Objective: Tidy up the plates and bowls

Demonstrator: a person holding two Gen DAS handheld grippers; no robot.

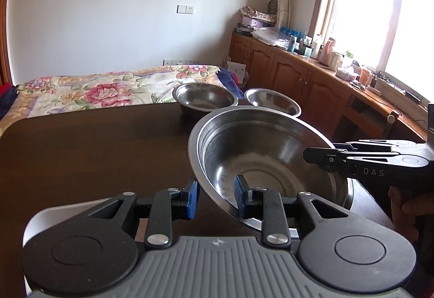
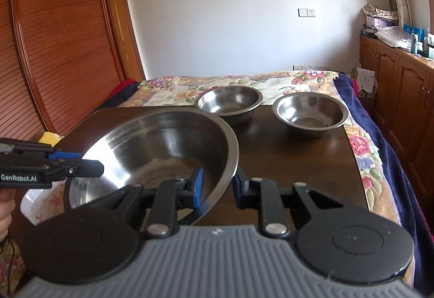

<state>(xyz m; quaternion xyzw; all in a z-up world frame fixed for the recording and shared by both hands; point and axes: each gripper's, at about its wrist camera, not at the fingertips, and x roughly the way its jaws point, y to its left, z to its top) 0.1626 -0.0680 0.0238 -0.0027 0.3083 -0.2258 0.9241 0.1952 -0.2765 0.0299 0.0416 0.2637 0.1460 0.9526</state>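
A large steel bowl (image 1: 257, 157) (image 2: 162, 146) sits tilted at the near end of the dark wooden table (image 1: 95, 157) (image 2: 298, 162). My left gripper (image 1: 215, 196) is shut on its near left rim, one blue pad inside and one outside. My right gripper (image 2: 219, 185) is shut on the right rim in the same way. Each gripper also shows from the side in the other view: the right gripper (image 1: 320, 158) and the left gripper (image 2: 89, 161). At the far end stand a medium steel bowl (image 1: 204, 97) (image 2: 227, 101) and a smaller flanged bowl (image 1: 272, 102) (image 2: 309, 112), side by side and apart.
A bed with a floral cover (image 1: 108, 92) (image 2: 271, 81) lies beyond the table. Wooden cabinets (image 1: 298, 73) with cluttered tops run along the right under the window. A white floral dish (image 2: 35, 203) peeks out under the large bowl's left side. A slatted wooden door (image 2: 54, 54) stands at left.
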